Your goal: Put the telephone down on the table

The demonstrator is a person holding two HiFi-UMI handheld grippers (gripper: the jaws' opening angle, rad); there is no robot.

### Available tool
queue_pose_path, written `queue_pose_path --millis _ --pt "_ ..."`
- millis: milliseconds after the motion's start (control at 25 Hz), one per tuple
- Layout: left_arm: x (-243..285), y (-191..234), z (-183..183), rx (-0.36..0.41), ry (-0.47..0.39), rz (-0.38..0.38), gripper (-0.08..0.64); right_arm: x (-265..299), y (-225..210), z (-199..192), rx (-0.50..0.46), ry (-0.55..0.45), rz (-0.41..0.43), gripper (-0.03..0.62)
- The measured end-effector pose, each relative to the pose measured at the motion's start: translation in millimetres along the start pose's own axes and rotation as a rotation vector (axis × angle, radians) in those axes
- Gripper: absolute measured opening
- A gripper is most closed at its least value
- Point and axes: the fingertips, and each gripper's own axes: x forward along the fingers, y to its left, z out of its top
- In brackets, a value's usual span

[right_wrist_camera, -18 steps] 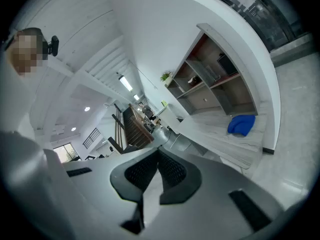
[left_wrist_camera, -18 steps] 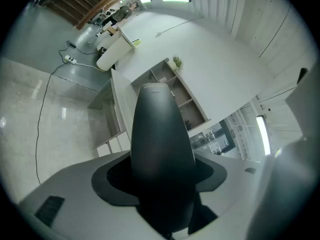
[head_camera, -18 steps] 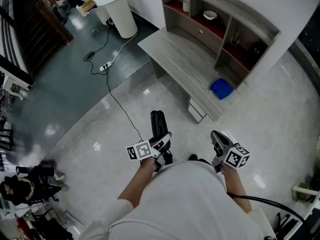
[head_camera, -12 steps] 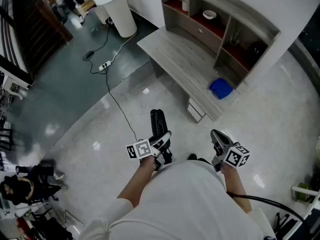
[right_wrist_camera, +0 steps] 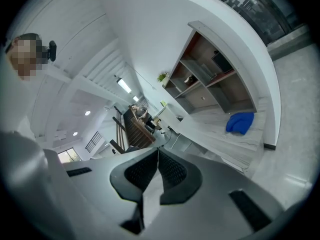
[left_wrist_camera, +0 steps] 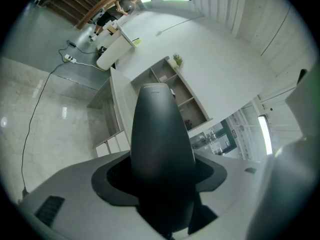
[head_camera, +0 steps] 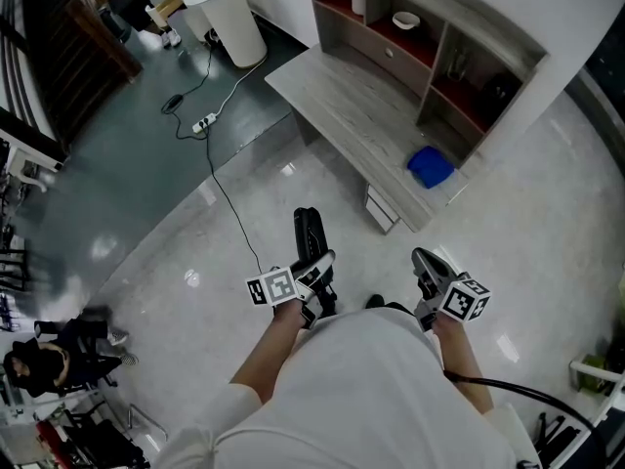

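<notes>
A black telephone handset (head_camera: 311,237) sticks forward out of my left gripper (head_camera: 315,277), which is shut on its near end. In the left gripper view the telephone handset (left_wrist_camera: 161,139) fills the middle and hides the pads. It hangs over the shiny floor, well short of the grey wooden table (head_camera: 352,110) ahead. My right gripper (head_camera: 426,270) is held beside it to the right, its jaws shut with nothing between them; the ribbed pads (right_wrist_camera: 170,170) meet in the right gripper view.
A blue cloth (head_camera: 431,168) lies at the table's right end, below a shelf unit (head_camera: 439,37) holding a white bowl (head_camera: 405,20). A cable with a power strip (head_camera: 203,123) crosses the floor at left. A white round stand (head_camera: 223,10) is far left. A person (head_camera: 39,364) sits at lower left.
The table and shelf have slid slightly up and left in the head view. Both grippers keep their pose, the handset still in the left one.
</notes>
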Motion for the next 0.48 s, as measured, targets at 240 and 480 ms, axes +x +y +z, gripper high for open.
queue_pose_path --millis 240,480 --pt "16.4 -11.2 -5.4 0.003 -0.018 0.001 0.305 -14.8 -18.9 7.9 0.0 0.022 0.01 0.018" --pt "28.5 -17.7 -10.2 -0.079 -0.062 -0.007 0.305 -23.8 -27.8 11.9 -0.009 0.067 0.042 0.02"
